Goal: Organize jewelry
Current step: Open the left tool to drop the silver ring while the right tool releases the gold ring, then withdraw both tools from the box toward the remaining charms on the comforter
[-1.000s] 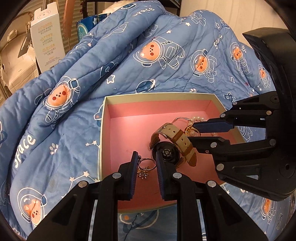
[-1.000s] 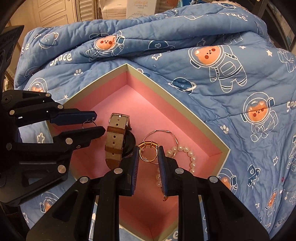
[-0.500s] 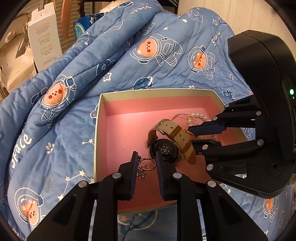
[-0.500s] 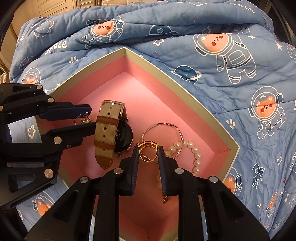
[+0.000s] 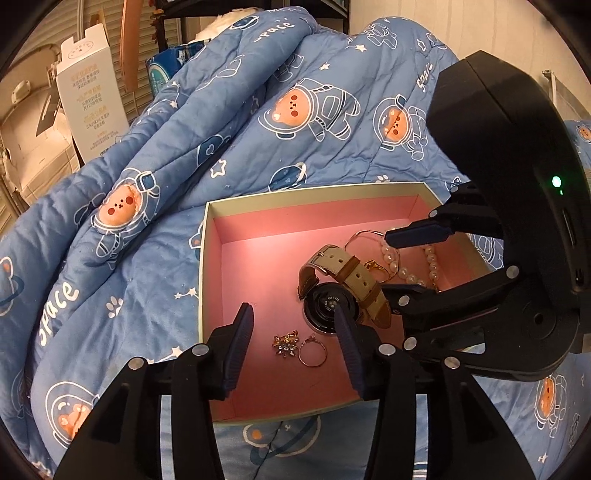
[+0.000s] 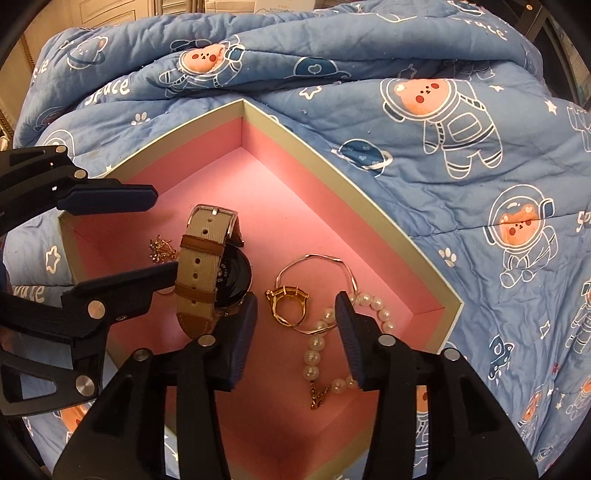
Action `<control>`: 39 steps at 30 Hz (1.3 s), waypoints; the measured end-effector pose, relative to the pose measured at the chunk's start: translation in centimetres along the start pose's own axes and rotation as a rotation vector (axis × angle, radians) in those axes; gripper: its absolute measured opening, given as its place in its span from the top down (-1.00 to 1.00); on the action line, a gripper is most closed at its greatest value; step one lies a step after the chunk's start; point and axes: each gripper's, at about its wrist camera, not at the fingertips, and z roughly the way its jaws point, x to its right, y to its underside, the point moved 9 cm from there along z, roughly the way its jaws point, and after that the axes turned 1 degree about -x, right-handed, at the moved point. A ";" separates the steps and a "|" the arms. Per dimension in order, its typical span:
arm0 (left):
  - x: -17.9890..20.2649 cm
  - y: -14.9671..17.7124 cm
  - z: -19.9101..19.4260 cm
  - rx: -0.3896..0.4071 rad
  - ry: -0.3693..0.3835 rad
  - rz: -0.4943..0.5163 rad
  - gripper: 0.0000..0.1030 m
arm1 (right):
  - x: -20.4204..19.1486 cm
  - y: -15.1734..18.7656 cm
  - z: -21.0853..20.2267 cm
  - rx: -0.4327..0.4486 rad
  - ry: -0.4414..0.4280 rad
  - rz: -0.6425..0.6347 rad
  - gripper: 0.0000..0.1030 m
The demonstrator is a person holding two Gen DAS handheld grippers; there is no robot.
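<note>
Pink box (image 5: 236, 280): both claws agape, jewelry loose.

You are in a home bedroom. A child's blue quilt (image 5: 192, 155) printed with astronaut bears and the word "space" covers the bed. Behind it stand a white carton (image 5: 92, 96) with printed text, cardboard boxes (image 5: 26, 147) and a panelled cupboard door (image 6: 110, 18).
</note>
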 end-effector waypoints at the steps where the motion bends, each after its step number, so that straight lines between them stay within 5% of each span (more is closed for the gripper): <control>1: -0.1 -0.1 -0.2 0.005 -0.005 0.003 0.02 | 0.1 -0.1 -0.1 0.004 0.002 -0.002 0.10; 12: -1.3 -0.8 -4.5 0.116 -0.075 0.003 -0.69 | 2.1 -0.2 -3.9 0.102 0.058 0.045 -0.17; 15: -1.6 -0.2 -6.0 0.149 -0.071 -0.030 -0.83 | 2.1 0.3 -6.2 0.167 0.064 0.086 -0.49; 24: -0.3 2.1 -9.5 0.211 -0.009 -0.082 -0.86 | 1.1 2.8 -10.7 0.286 0.029 0.190 -0.62; 39: 2.9 8.0 -10.9 0.189 0.006 -0.049 -0.87 | -0.8 10.1 -13.1 0.331 0.002 0.326 -0.62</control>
